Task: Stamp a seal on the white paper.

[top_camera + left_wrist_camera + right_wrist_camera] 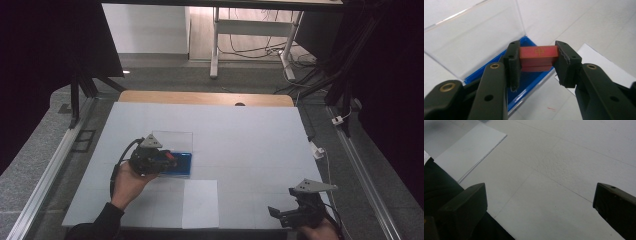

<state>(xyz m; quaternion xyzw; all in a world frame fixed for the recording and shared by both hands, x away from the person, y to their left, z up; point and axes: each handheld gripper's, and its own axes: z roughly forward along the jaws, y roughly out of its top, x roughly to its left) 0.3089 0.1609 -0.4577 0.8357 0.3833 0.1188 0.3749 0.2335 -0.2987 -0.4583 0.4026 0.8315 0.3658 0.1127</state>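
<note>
Black jaws of the left claw clamp a red block from both sides, holding it just above the blue box, whose clear lid stands open behind. From above, that claw sits over the box left of centre on the white surface. Near the front right edge, the right claw hangs released, jaws wide apart, beside a white sheet.

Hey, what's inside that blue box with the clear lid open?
The left gripper is shut on a stack of red blocks above the blue box. The floor showing beside the gripper looks bare blue; the gripper and blocks cover the rest.
</note>
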